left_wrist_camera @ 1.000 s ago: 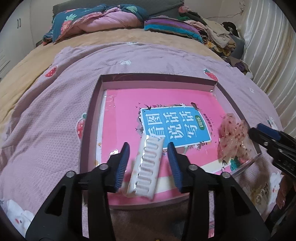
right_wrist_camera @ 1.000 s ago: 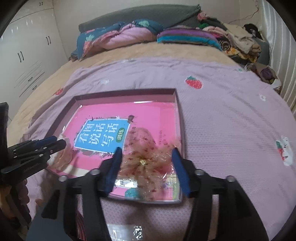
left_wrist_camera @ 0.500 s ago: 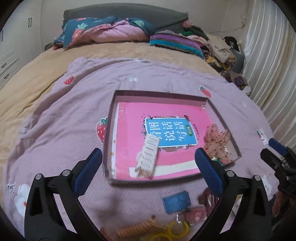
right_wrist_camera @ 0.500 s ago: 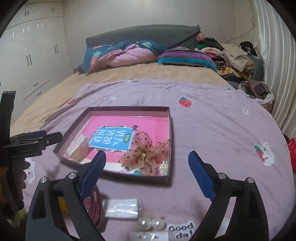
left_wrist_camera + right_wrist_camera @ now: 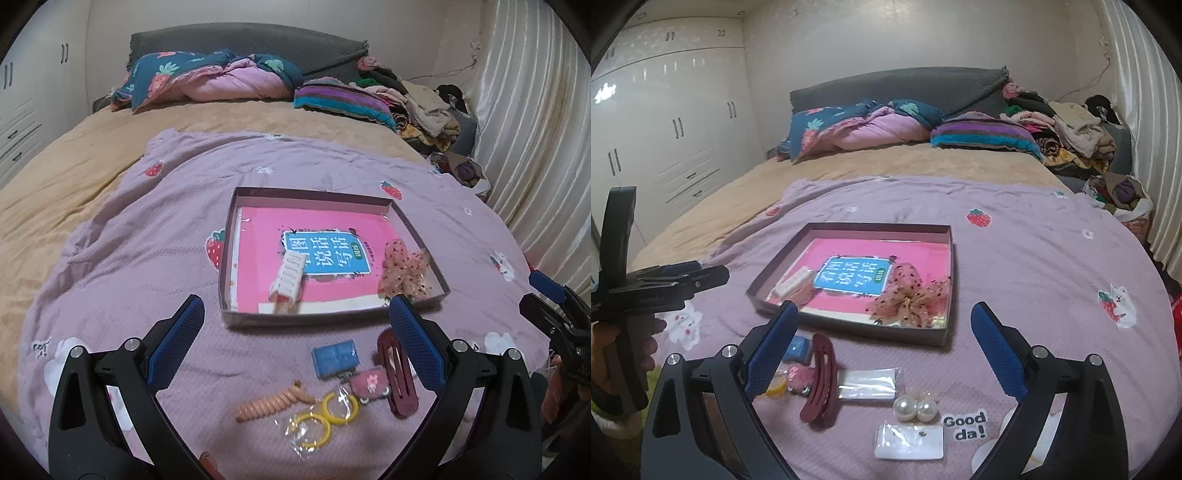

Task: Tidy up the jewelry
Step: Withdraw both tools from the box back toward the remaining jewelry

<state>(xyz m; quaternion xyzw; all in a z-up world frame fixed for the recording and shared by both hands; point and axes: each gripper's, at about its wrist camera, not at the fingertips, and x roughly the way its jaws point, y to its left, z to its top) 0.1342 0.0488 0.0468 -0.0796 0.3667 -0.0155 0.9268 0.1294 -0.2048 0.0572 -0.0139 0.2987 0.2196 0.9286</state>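
Note:
A shallow box tray [image 5: 314, 194] on the lilac blanket holds a pink book, a white hair clip [image 5: 290, 278] and a pink mesh bow [image 5: 404, 271]. My left gripper [image 5: 294, 302] hangs open and empty above the blanket, short of the tray's near wall. Below it lie a blue card [image 5: 336, 357], a dark red clip [image 5: 397, 373], an orange spiral tie [image 5: 275, 400] and bagged yellow hoops [image 5: 325, 415]. My right gripper [image 5: 884, 308] is wide with its jaws still opening, nothing between them. The bow [image 5: 908, 299] lies beyond it, two pearls [image 5: 915, 409] below.
A small white earring card [image 5: 910, 441] and a clear packet [image 5: 868, 382] lie near the pearls. Folded quilts [image 5: 221, 79] and a clothes pile [image 5: 424, 107] sit at the bed's head. A curtain [image 5: 535, 147] hangs at the right, wardrobes [image 5: 665, 129] stand at the left.
Both grippers let go, opened wide and drew back and up from the tray. The white clip and the bow now lie in the tray. Loose pieces on the blanket came into view.

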